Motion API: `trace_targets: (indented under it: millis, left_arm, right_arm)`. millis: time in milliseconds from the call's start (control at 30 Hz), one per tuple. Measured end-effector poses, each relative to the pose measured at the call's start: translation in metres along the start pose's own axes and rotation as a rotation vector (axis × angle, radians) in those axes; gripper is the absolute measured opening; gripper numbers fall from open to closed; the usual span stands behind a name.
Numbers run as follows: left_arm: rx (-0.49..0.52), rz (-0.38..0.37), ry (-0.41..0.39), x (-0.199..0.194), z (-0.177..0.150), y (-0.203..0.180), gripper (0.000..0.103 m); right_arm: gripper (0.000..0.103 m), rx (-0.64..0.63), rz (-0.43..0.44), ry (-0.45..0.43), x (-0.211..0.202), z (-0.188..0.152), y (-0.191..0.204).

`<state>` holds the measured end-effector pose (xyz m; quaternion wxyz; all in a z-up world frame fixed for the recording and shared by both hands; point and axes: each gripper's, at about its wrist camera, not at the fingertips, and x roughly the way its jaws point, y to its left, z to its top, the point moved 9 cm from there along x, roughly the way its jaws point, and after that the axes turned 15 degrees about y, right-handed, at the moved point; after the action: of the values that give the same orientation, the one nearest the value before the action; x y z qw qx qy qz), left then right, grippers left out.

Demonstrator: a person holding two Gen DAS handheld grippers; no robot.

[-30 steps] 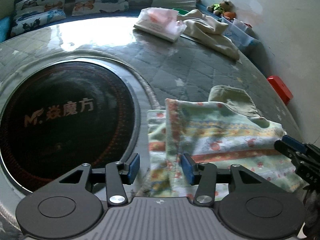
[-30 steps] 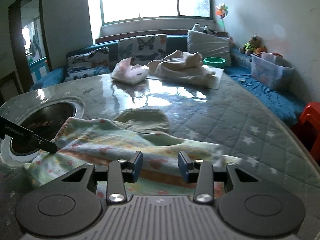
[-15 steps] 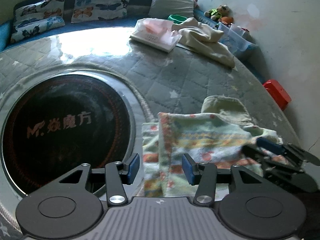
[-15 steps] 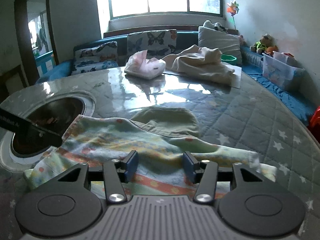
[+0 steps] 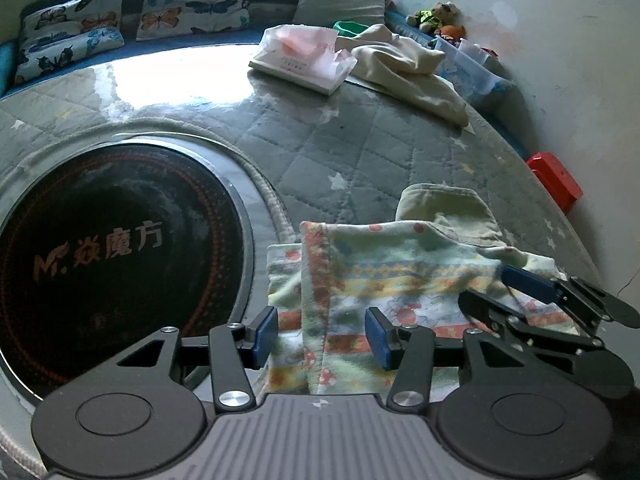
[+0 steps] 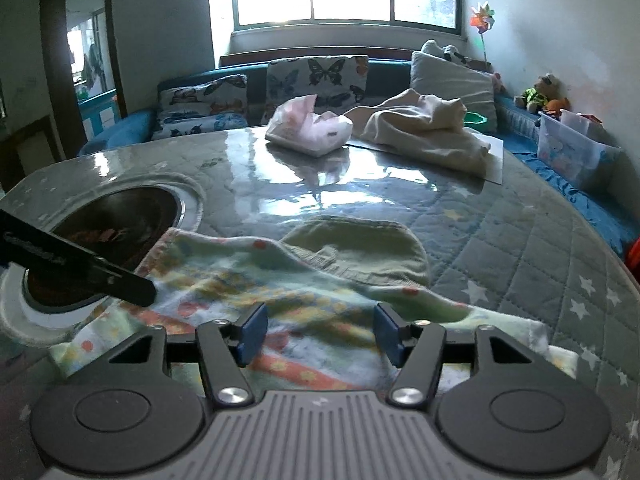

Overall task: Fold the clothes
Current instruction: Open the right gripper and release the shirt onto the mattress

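A pastel patterned garment (image 5: pixel 400 276) (image 6: pixel 240 288) lies partly folded on the quilted table, overlapping an olive garment (image 5: pixel 440 208) (image 6: pixel 360 248) behind it. My left gripper (image 5: pixel 320 338) is open over the patterned garment's folded left edge, its pads clear of the cloth. One of its fingers (image 6: pixel 132 288) shows at the left of the right wrist view. My right gripper (image 6: pixel 320 334) hovers over the garment's near hem with its jaws opening; cloth lies below them, not pinched. In the left wrist view, the right gripper (image 5: pixel 500 292) sits above the garment's right part.
A round black cooktop (image 5: pixel 100 248) (image 6: pixel 112 224) is set into the table at the left. A tissue pack (image 5: pixel 304 56) (image 6: pixel 312 128) and a cream cloth heap (image 5: pixel 408 68) (image 6: pixel 424 128) lie at the far side. A red stool (image 5: pixel 554 180) stands off the right edge.
The right gripper's jaws have spread wider, and it has slid left over the patterned garment, further into the left wrist view. The left gripper has stayed where it was.
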<state>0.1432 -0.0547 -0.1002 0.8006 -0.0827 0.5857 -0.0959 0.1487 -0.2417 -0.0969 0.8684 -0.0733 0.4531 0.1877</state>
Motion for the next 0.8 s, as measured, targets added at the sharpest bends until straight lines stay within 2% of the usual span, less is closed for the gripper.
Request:
trace_targets:
  millis: [233, 333, 600, 800]
  left_arm:
    - [0.011, 0.002, -0.01, -0.006, -0.01, -0.001, 0.057]
    - [0.027, 0.01, -0.018, -0.009, -0.017, -0.003, 0.058]
    - [0.066, 0.019, -0.042, -0.015, -0.041, -0.009, 0.063]
    - [0.089, 0.052, -0.047, -0.016, -0.06, -0.006, 0.067]
  right_arm:
    - [0.073, -0.059, 0.013, 0.015, -0.015, -0.021, 0.014]
    - [0.081, -0.06, 0.019, 0.019, -0.022, -0.033, 0.016]
    - [0.083, -0.05, 0.007, 0.007, -0.041, -0.063, 0.015]
    - [0.086, -0.039, 0.002, -0.005, -0.053, -0.077, 0.013]
